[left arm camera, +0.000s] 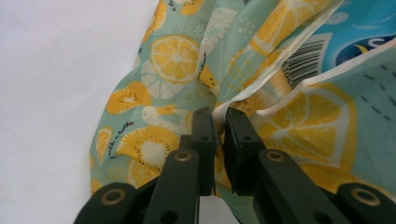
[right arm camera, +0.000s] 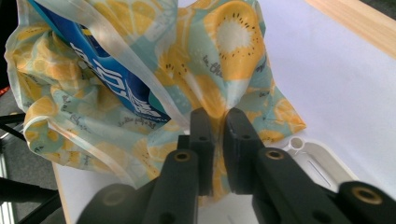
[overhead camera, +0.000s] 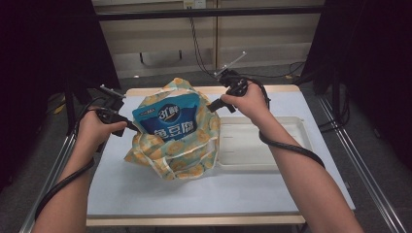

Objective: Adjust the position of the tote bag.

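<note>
Most of the blue packet (overhead camera: 167,119) is hidden inside the fruit-print bag (overhead camera: 182,145); just its top half sticks out. In the left gripper view, a barcode on the packet peeks past the bag's white edge, and the rest is cut off. From the high view, both sets of fingers are hard to see, because the hands cover them.

The left gripper (left arm camera: 219,135) has its fingers (left arm camera: 204,140) nearly closed, pinching the bag's cloth at its rim. The bag spreads out above and around these fingers. The right gripper (right arm camera: 217,135) also has narrow fingers (right arm camera: 201,140), squeezing a fold of the bag. The packet sits just up and left of these fingers.

The bag stands on the white tabletop (overhead camera: 160,194), between the two hands, beside a white tray (overhead camera: 265,141). The left hand (overhead camera: 97,128) reaches in from the bag's left side. The right hand (overhead camera: 248,102) is held higher, at the bag's right side.
</note>
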The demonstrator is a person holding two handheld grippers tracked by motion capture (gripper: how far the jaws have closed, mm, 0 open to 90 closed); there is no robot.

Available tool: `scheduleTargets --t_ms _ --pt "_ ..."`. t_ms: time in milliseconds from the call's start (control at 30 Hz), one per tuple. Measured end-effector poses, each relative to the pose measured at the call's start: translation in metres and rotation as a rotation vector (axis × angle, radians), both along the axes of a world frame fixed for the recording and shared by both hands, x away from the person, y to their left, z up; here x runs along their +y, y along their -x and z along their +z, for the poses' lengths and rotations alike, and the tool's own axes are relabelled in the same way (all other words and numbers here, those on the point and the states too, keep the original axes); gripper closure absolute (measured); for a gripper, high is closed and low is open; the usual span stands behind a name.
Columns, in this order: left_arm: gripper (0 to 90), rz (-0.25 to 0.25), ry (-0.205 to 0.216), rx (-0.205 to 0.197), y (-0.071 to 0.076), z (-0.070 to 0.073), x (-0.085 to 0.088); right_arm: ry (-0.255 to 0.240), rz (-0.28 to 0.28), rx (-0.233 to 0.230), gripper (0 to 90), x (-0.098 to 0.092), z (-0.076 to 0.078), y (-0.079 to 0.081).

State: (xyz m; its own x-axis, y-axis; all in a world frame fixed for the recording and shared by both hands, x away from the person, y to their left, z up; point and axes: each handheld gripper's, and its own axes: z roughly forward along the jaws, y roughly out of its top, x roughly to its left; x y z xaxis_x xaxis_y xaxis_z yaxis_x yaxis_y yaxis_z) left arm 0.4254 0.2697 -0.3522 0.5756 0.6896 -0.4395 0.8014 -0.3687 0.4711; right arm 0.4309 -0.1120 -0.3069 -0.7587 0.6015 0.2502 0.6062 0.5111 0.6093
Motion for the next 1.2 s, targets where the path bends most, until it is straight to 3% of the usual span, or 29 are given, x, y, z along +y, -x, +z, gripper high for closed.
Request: scheduleTargets --t_ms 233,267,333,367,467,500,600,667,700,733,800,833,867,967,1000,1200 --pt "83.6 0.005 -0.017 0.000 -0.001 -0.001 0.001 0.023 0.002 -0.009 74.5 -0.004 0.004 0.004" --pt "83.6 -0.025 -0.029 0.002 -0.002 -0.001 0.003 0.015 -0.002 -0.009 73.7 -0.005 0.005 0.005" --pt "83.7 -0.029 -0.026 0.011 -0.002 -0.002 0.003 0.016 0.003 -0.016 70.8 -0.006 0.007 0.006" --pt "83.7 0.007 0.000 0.018 0.000 -0.002 0.000 0.022 0.010 -0.021 68.3 -0.007 0.008 0.007" --pt "83.9 0.011 -0.008 0.011 0.000 -0.002 -0.001 0.040 0.033 -0.034 64.3 -0.006 0.010 0.011" --pt "83.9 -0.003 -0.025 0.004 -0.001 -0.001 0.000 0.033 0.041 -0.030 62.9 -0.006 0.011 0.012" --pt "84.0 0.013 -0.010 0.014 0.000 0.001 -0.001 0.034 0.053 -0.035 55.6 -0.004 0.014 0.015" --pt "84.0 0.006 -0.012 0.013 0.000 0.002 -0.001 0.014 0.075 -0.033 53.3 -0.002 0.013 0.016" --pt "84.0 -0.026 -0.035 0.000 -0.002 0.003 0.001 0.006 0.075 -0.026 53.0 -0.001 0.014 0.017" --pt "84.0 -0.011 -0.021 0.007 -0.001 0.004 0.000 0.005 0.086 -0.036 52.5 0.000 0.013 0.016" --pt "84.0 0.006 -0.009 0.004 -0.001 0.004 -0.001 0.006 0.098 -0.050 52.3 0.002 0.013 0.016" --pt "84.0 -0.028 -0.035 -0.007 -0.002 0.005 0.001 0.008 0.098 -0.050 52.4 0.004 0.014 0.016" --pt "84.0 -0.023 -0.031 -0.006 -0.002 0.005 0.001 0.008 0.094 -0.050 53.2 0.005 0.014 0.016" --pt "84.2 -0.023 -0.027 -0.009 -0.002 0.005 0.002 -0.003 0.090 -0.061 59.5 0.006 0.016 0.014" --pt "84.2 0.029 0.000 -0.005 0.000 0.004 -0.001 -0.010 0.095 -0.064 62.0 0.006 0.017 0.013" --pt "84.2 0.014 0.004 -0.002 -0.001 0.003 0.001 -0.035 0.064 -0.064 73.6 0.005 0.022 0.009"
